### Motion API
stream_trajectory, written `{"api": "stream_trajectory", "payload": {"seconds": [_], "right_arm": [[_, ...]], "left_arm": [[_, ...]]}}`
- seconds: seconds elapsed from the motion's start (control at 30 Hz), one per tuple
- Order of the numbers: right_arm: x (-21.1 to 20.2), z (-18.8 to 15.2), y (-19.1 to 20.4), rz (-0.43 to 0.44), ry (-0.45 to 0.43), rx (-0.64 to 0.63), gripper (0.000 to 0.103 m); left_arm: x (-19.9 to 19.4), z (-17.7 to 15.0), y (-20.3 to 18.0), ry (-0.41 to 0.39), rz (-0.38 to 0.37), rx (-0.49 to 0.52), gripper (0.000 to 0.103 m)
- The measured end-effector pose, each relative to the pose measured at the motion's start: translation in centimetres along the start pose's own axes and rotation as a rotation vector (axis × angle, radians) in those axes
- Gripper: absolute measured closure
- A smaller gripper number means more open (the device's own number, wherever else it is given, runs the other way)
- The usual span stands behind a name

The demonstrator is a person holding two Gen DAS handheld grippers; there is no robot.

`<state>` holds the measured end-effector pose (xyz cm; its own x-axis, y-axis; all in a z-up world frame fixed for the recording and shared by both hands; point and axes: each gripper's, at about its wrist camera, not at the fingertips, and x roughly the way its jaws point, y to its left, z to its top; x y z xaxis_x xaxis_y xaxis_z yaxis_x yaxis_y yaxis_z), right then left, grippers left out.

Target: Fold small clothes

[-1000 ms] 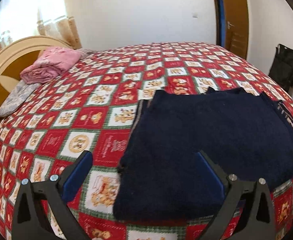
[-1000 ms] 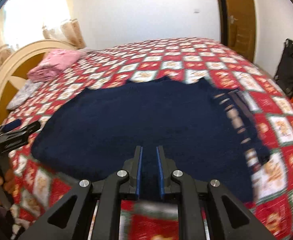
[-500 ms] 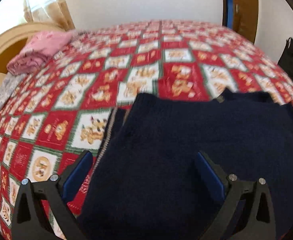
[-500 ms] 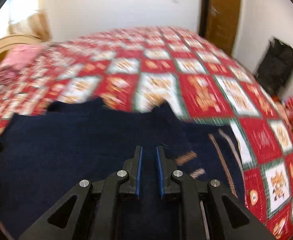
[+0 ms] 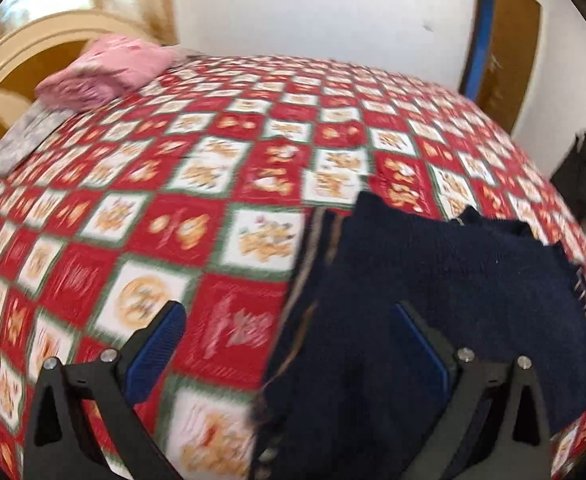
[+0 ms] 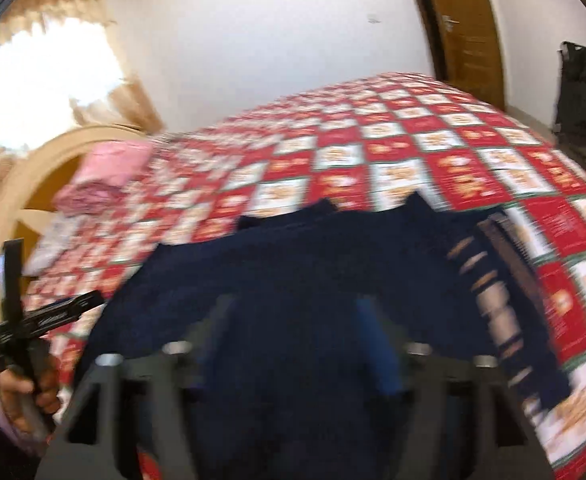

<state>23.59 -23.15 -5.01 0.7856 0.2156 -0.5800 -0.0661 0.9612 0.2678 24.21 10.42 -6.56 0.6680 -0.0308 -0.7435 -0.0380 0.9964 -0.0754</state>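
A dark navy knit sweater (image 5: 433,288) lies flat on the red patterned bedspread (image 5: 173,208). Its striped left sleeve (image 5: 317,248) is folded along the body. My left gripper (image 5: 289,332) is open and empty, hovering over the sweater's left edge. In the right wrist view the sweater (image 6: 293,264) fills the foreground, with its striped right sleeve (image 6: 493,296) at the side. My right gripper (image 6: 297,320) is blurred, its jaws now apart above the sweater, holding nothing. The left gripper also shows in the right wrist view (image 6: 49,316), held in a hand.
A folded pink cloth (image 5: 109,68) and a grey pillow (image 5: 21,140) lie by the cream headboard (image 5: 25,44). A black bag (image 5: 585,176) stands by the wall next to a wooden door (image 5: 509,36). A curtained window (image 6: 49,80) glows behind the headboard.
My right gripper has opened from shut and pulled back from the sweater's collar. My left gripper has swung left, so the sweater sits further right in its view.
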Motion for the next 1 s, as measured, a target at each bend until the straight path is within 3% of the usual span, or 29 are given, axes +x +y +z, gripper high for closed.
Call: {"api": "stream_trajectory", "payload": {"seconds": [0.07, 0.3, 0.53, 0.87, 1.0], "right_arm": [[0.2, -1.4, 2.6, 0.029, 0.027, -0.050, 0.034], [1.5, -6.4, 7.8, -0.036, 0.104, -0.185, 0.034], [2.9, -8.8, 7.1, -0.070, 0.180, -0.183, 0.034], [2.8, -9.2, 6.9, -0.081, 0.180, -0.186, 0.034], [2.9, -9.3, 7.1, -0.091, 0.179, -0.198, 0.034]], "left_arm": [[0.0, -0.9, 1.0, 0.028, -0.017, -0.031, 0.000], [1.9, -4.0, -1.1, 0.127, -0.026, -0.020, 0.000], [2.9, -4.6, -3.1, 0.129, 0.039, 0.034, 0.000], [2.8, -4.8, -3.6, 0.111, 0.081, 0.053, 0.000], [2.3, -4.6, -3.8, 0.102, 0.043, 0.050, 0.000]]}}
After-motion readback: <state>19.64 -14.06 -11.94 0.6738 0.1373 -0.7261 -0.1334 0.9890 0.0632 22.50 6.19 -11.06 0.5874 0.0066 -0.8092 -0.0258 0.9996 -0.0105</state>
